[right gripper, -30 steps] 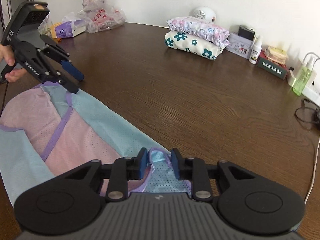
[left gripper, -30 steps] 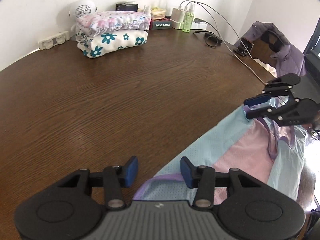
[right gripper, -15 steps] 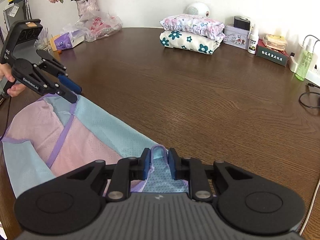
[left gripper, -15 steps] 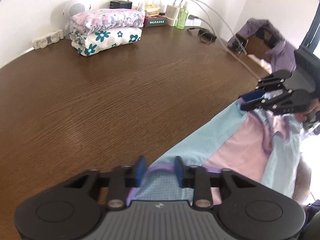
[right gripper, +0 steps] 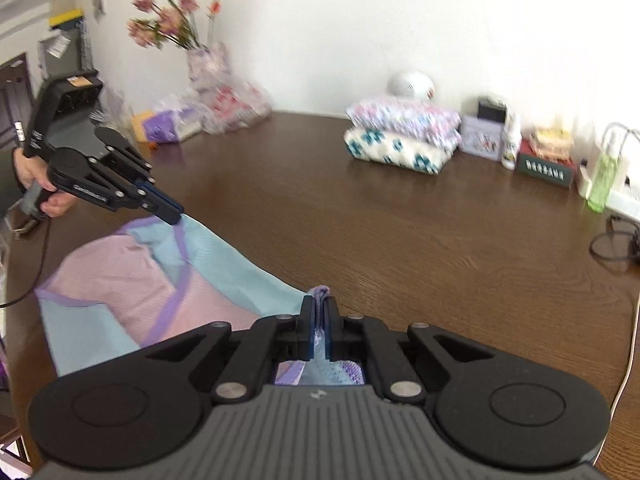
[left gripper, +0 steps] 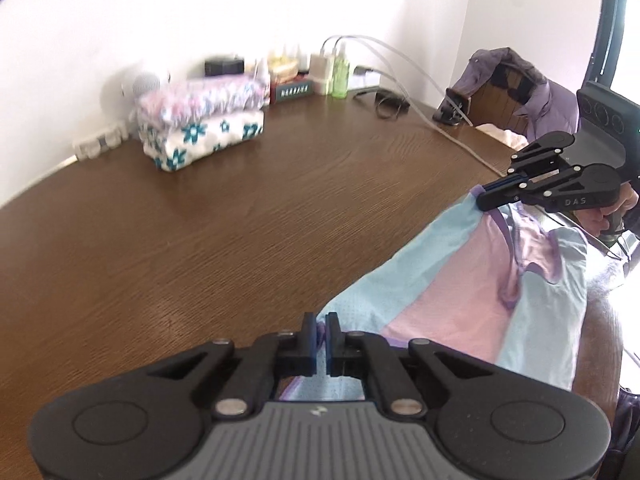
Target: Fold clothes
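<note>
- Left wrist view: our left claw (left gripper: pixel 320 334) is clenched on the purple-trimmed edge of the garment (left gripper: pixel 460 280), a pastel piece in light blue and pink panels.
- The garment lies at the near right edge of the brown wooden counter (left gripper: pixel 200 220), its far side draping over the counter's rim.
- Farther along the same hem, our right claw (left gripper: pixel 486 197) pinches another corner of the garment, and that corner sits raised above the wood.
- Well apart, by the wall, we see a stack of folded clothes (left gripper: pixel 204 124), floral print below and pink print above, and a green bottle (left gripper: pixel 341 74) beside white chargers.
- A purple jacket (left gripper: pixel 532 88) hangs over a chair past the counter's far right edge.
- Right wrist view: our right claw (right gripper: pixel 319 322) is closed tight on a bunched purple and blue fold of the garment (right gripper: pixel 132 292).
- To the left, our left claw (right gripper: pixel 173 216) grips the blue corner, and the fabric runs taut between the two claws.
- Behind, pink flowers (right gripper: pixel 168 20) stand in a vase, near plastic bags (right gripper: pixel 228 108) against the wall.
</note>
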Demonstrator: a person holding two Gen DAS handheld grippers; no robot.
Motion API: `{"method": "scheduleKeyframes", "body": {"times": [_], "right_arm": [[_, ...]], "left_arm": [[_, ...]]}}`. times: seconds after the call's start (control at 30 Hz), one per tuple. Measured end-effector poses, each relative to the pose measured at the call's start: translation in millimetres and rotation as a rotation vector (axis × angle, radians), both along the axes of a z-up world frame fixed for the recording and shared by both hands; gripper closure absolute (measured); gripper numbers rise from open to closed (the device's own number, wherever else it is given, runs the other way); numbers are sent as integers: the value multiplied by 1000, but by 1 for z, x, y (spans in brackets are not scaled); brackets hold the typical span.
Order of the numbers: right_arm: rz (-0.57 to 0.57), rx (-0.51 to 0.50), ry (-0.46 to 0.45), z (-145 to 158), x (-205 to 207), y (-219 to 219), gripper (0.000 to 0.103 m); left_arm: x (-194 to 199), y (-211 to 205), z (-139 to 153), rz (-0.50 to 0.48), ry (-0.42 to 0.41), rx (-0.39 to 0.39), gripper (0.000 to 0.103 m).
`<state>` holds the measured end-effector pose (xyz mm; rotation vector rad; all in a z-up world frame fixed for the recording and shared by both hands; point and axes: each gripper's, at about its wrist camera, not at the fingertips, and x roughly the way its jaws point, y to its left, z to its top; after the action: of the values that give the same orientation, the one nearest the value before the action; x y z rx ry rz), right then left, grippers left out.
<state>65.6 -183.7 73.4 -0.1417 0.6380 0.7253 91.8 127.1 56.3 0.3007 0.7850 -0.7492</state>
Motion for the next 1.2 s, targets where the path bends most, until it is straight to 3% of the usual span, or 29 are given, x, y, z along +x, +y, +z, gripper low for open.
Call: {"method": "scheduleKeyframes", "body": {"times": [0.17,0.23,0.33,0.43,0.5,0.53,0.6,0.7,0.8,0.83,0.9,0.97,1.1,1.17,1.2], "right_arm": [[188,13,-140,14,-65,-11,100],[250,-6,-141,11,-90,-12,100],[309,-99,-86,-5,-109,-9,99],[289,-90,-82,-4,-115,-14,94],[267,-35,-91,5,-117,-20,85],[246,-11,-106,7,-117,-19,76],[213,14,-128,7,-117,-11,75],[200,-17,-141,-4,-113,15,75],[235,-43,-149,-15,-112,40,75],[254,-50,-154,-17,-113,48,75],[295,-70,-158,-22,-116,62,75],[317,-112,-169,-27,-117,78,75],[345,-164,-165,-35,-115,101,76],[356,-175,-140,-38,-108,108,94],[357,-178,-127,-39,-107,109,97]], "left_arm": [[-65,-6,1,-4,-100,46,101],[-89,-5,-7,-2,-104,50,100],[-106,2,-27,74,-85,88,99],[-112,24,-26,198,-6,-27,93],[-115,40,-21,291,14,-117,62],[-116,48,-19,341,17,-154,57],[-109,58,-20,446,35,-204,56],[-92,68,-24,591,83,-230,58],[-78,68,-29,663,99,-234,60],[-75,69,-31,676,106,-238,63],[-73,71,-33,694,126,-248,84],[-72,74,-34,711,133,-269,96],[-69,89,-41,741,136,-312,101],[-67,93,-43,751,145,-327,101],[-67,94,-44,751,148,-329,101]]}}
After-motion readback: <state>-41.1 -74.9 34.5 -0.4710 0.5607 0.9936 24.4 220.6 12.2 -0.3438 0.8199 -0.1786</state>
